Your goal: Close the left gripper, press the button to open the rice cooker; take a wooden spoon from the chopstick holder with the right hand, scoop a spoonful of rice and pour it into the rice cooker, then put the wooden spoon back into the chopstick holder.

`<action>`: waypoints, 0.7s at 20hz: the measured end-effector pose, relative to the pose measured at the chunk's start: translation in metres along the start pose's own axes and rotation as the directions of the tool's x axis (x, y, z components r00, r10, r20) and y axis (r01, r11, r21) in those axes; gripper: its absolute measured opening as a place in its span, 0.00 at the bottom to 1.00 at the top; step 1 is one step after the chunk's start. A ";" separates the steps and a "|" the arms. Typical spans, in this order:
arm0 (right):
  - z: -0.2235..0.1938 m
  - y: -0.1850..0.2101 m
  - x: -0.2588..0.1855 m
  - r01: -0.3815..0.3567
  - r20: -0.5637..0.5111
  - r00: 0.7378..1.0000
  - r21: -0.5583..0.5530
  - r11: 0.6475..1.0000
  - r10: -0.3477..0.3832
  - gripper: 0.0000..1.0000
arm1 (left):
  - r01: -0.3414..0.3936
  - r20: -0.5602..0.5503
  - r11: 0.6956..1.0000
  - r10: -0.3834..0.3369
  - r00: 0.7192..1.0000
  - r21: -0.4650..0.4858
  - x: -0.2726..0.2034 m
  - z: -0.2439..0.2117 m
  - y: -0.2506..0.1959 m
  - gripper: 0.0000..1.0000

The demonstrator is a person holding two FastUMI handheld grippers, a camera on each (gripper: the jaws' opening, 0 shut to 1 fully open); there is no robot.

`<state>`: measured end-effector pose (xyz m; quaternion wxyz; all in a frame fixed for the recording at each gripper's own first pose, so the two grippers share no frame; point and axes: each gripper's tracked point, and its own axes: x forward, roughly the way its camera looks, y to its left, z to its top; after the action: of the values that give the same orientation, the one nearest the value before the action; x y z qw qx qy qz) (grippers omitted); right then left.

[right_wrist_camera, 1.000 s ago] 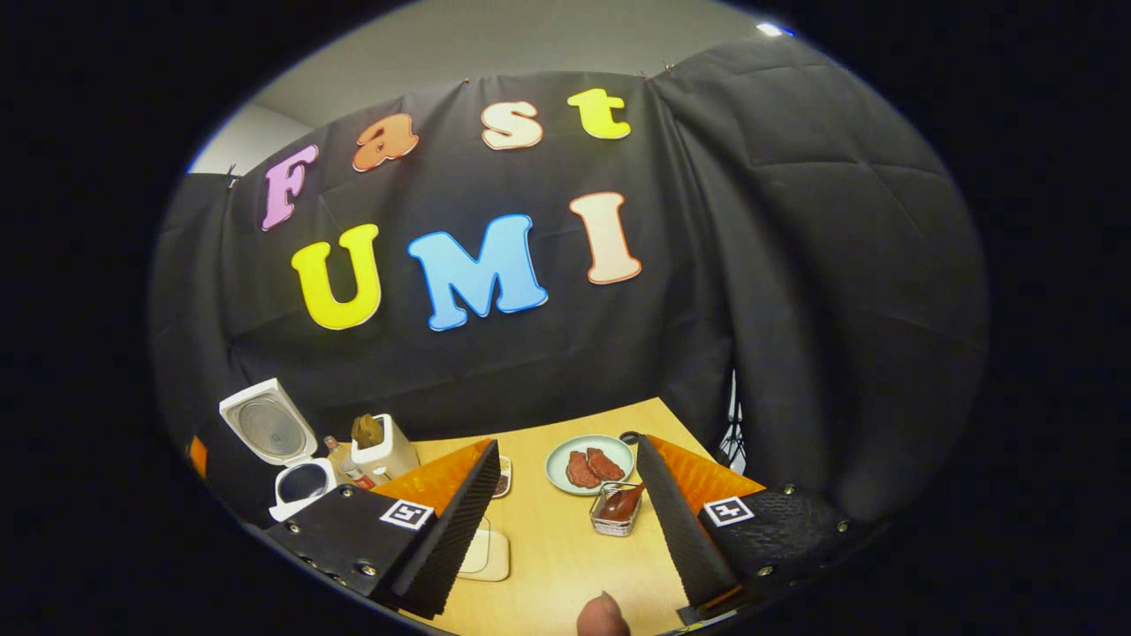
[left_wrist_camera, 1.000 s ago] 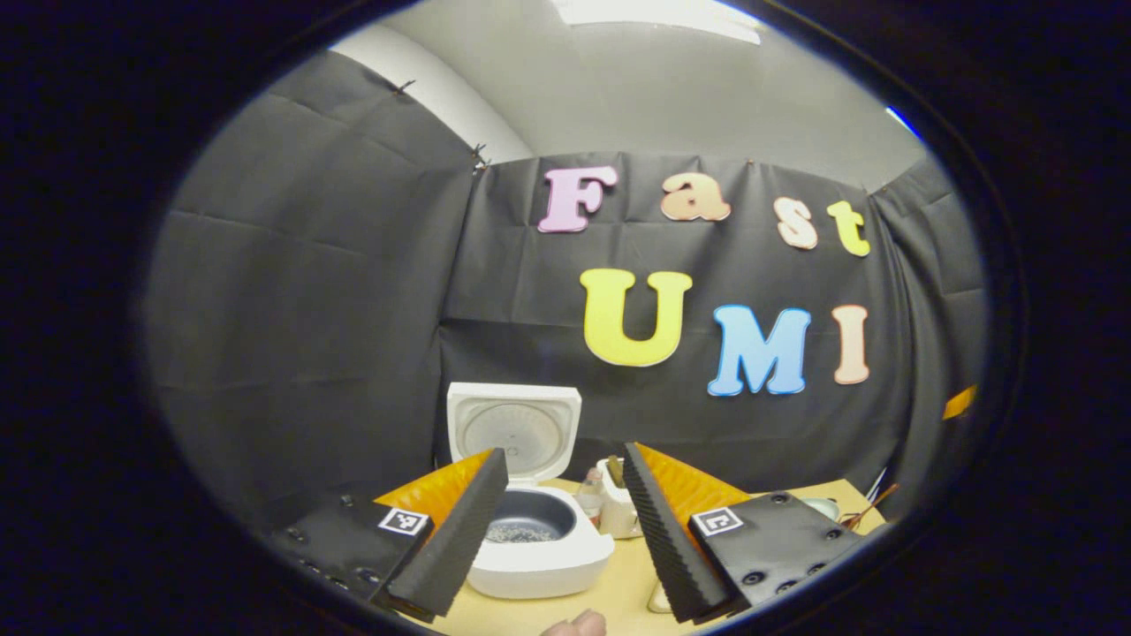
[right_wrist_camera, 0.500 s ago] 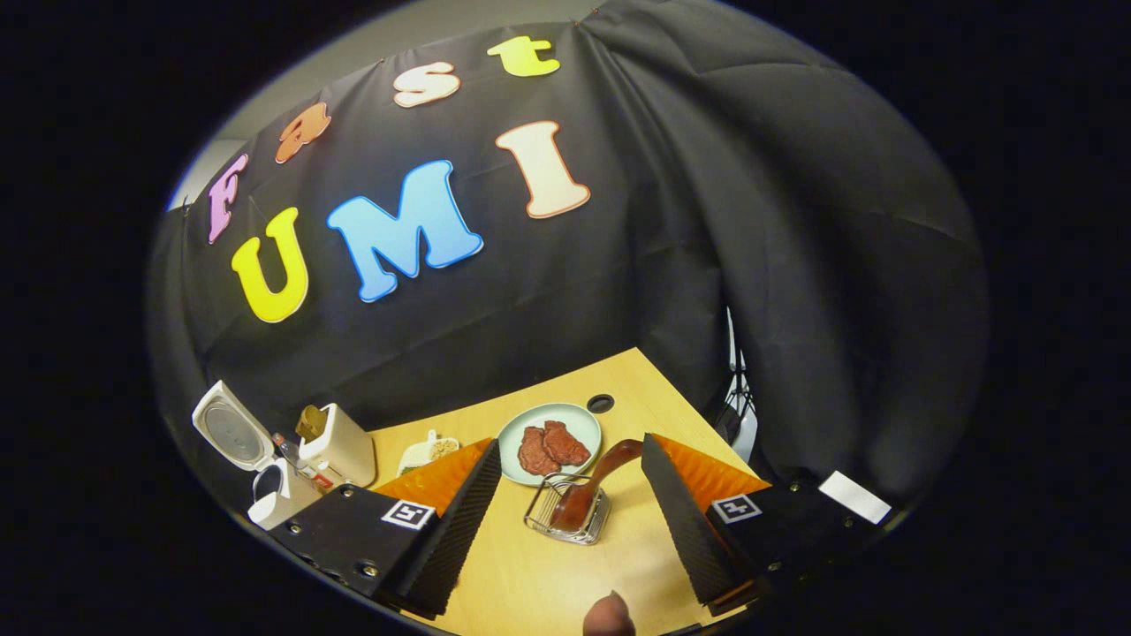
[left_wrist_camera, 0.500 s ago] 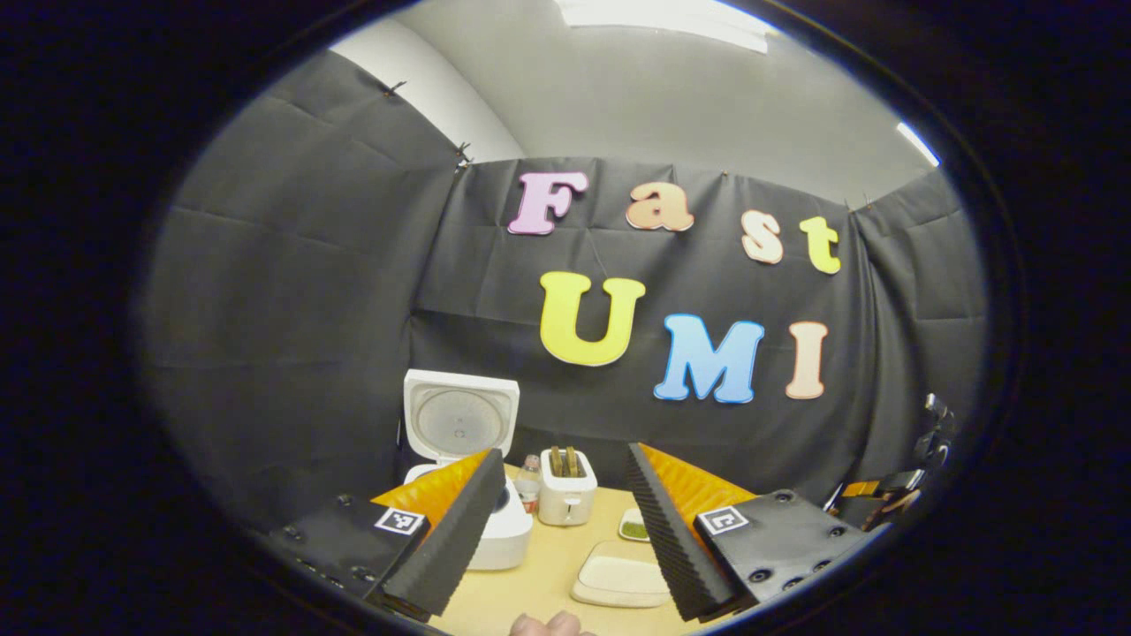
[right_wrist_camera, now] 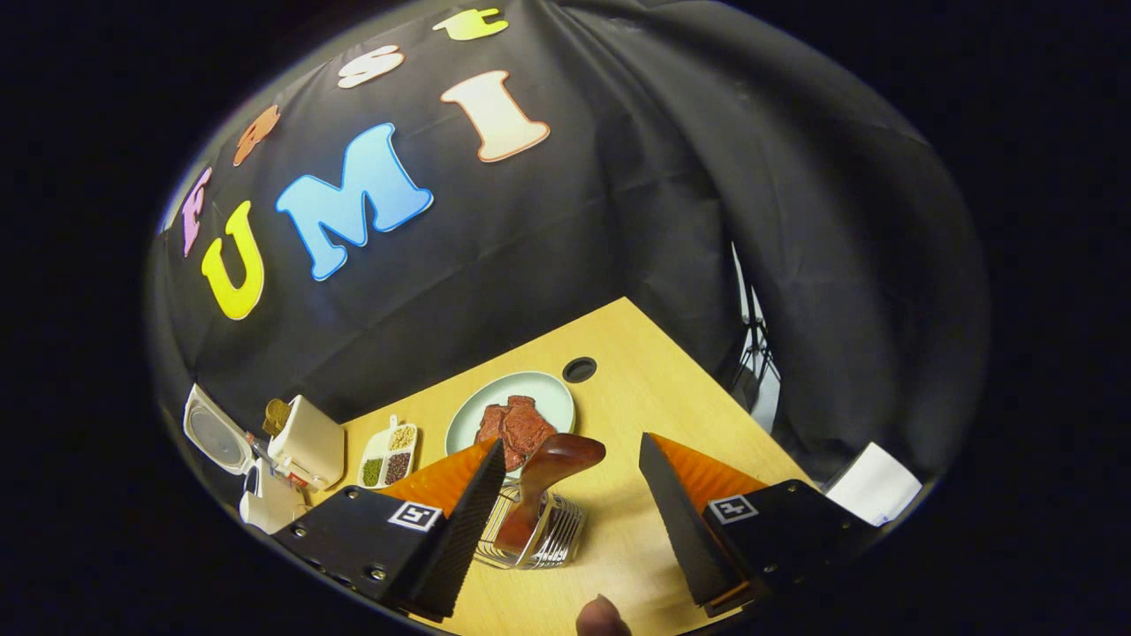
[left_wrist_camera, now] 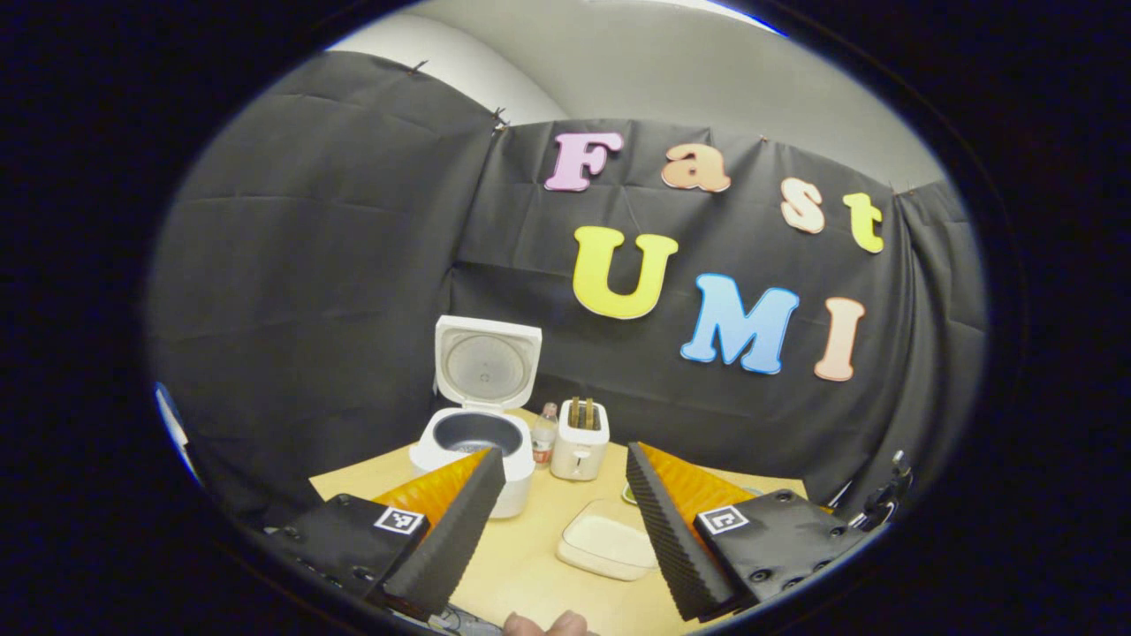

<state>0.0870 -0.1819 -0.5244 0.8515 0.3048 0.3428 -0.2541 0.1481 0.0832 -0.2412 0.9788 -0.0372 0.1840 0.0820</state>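
The white rice cooker (left_wrist_camera: 477,442) stands open at the table's far left, its lid (left_wrist_camera: 489,362) upright and the dark inner pot showing. My left gripper (left_wrist_camera: 562,452) hangs open, well back from it, with nothing between its fingers. In the right gripper view a brown wooden spoon (right_wrist_camera: 550,464) stands bowl-up in a wire chopstick holder (right_wrist_camera: 539,539). My right gripper (right_wrist_camera: 570,444) is open just above the holder. The spoon's bowl rises between its fingers, nearer the left one and touching neither. The cooker (right_wrist_camera: 225,446) sits far off at the left.
On the wooden table (right_wrist_camera: 654,397) are a toaster (left_wrist_camera: 579,439), a small bottle (left_wrist_camera: 545,431), a shallow white tray (left_wrist_camera: 608,541), a plate of red meat (right_wrist_camera: 511,420) and a divided dish of beans (right_wrist_camera: 389,455). A round hole (right_wrist_camera: 579,369) lies near the table's back edge.
The left gripper has drawn back, so the cooker looks smaller and farther. The right gripper has tilted down and closed in on the holder; the spoon now stands between its open fingers.
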 end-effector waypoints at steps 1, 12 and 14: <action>-0.003 0.003 0.006 -0.015 -0.013 1.000 0.017 1.000 0.015 0.92 | -0.011 -0.007 1.000 0.011 1.000 0.013 -0.003 -0.002 0.000 0.93; -0.007 0.051 0.019 -0.162 -0.076 0.983 0.080 0.984 0.168 0.23 | -0.032 -0.029 0.998 0.034 0.999 0.061 -0.024 -0.008 0.002 0.93; 0.000 0.063 0.004 -0.181 -0.081 0.980 0.026 0.983 0.182 0.22 | -0.018 -0.008 0.999 0.019 1.000 0.046 -0.025 -0.002 0.006 0.96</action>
<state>0.1293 -0.1395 -0.5057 0.8533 0.3529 0.3462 -0.1656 0.1235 0.0851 -0.2345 0.9778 -0.0133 0.1905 0.0866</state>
